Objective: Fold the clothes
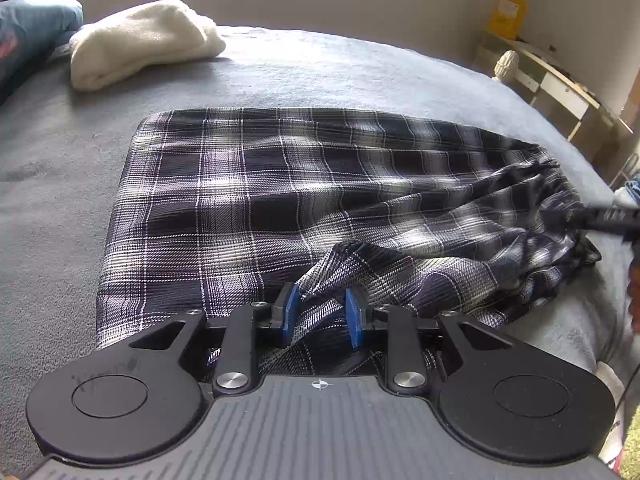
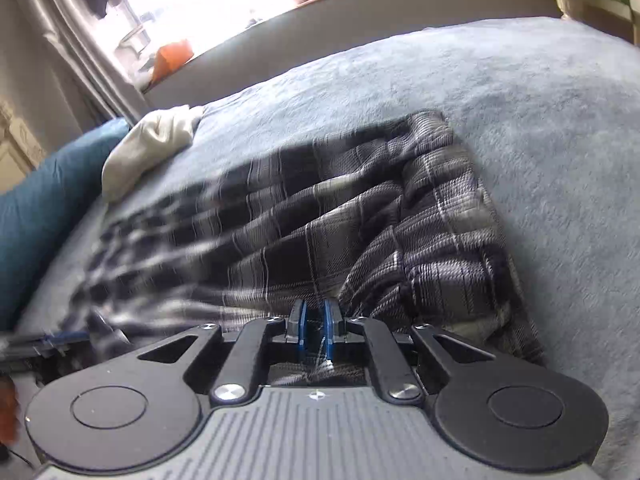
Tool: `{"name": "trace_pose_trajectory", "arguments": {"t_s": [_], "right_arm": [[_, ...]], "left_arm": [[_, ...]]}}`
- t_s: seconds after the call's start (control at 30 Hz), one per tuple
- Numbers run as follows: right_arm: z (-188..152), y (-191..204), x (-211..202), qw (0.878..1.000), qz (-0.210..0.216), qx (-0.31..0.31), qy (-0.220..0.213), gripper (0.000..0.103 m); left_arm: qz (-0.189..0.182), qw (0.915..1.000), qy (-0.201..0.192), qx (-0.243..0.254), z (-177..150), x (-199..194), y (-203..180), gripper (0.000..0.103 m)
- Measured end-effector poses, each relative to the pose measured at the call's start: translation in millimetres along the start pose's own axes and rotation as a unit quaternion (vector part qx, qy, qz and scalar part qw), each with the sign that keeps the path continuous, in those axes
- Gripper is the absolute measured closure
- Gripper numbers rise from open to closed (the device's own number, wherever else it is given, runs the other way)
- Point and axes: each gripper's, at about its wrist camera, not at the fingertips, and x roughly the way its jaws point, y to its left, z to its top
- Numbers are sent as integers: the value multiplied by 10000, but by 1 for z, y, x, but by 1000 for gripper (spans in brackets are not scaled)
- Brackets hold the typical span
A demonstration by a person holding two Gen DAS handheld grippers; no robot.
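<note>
My left tongs (image 1: 320,312) are low over the near edge of the checked cloth (image 1: 280,200). Their blue pads (image 1: 291,312) stand apart, and a raised ridge of the cloth runs up between them. I cannot tell if the pads squeeze it or only sit beside it.

My right tongs (image 2: 314,334) have their blue pads almost together. A thin bit of the checked cloth (image 2: 360,220) is pinched between them, with pale threads showing there.

The cloth is dark with white lines. It lies spread on the gray bed (image 1: 360,68). From the left tongs' camera, the left part lies flat and smooth, and the right part is bunched into many folds. At the far right edge of that view, a dark bar reaches the bunched end; I think it is my other tongs, but it is too blurry to be sure.

A fluffy white towel (image 1: 144,40) lies far off to the left on the bed, well apart from the cloth. A blue pillow (image 1: 36,24) sits just beside the towel, at the left edge. Behind the bed is a bright window sill (image 2: 172,60) with small things on it.
</note>
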Motion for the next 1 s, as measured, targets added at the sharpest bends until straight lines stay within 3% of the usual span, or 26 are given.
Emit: {"name": "trace_pose_trajectory", "arguments": {"t_s": [0.1, 0.2, 0.63, 0.73, 0.87, 0.97, 1.0], "right_arm": [[15, -4, -8, 9988, -349, -101, -337, 92], [20, -31, 15, 9964, -848, -88, 15, 96], [67, -21, 69, 9888, -1442, -392, -49, 89], [72, 5, 53, 9859, -1462, -770, -247, 88], [61, 65, 23, 9872, -342, -1497, -431, 88], [39, 110, 20, 9789, 686, -1920, -142, 88], [32, 114, 21, 9771, 752, -1988, -35, 88]], "left_arm": [[33, 10000, 13, 0, 0, -1, -1, 77], [59, 10000, 16, -9, -1, 0, -2, 77], [29, 9999, 104, -125, 2, -2, 1, 76], [-21, 9998, 166, -143, 2, -3, 4, 75], [-91, 9995, 181, -236, 1, -2, 7, 75], [-131, 9995, 160, -229, -1, -4, 7, 74], [-134, 9995, 158, -224, -2, -4, 7, 74]]}}
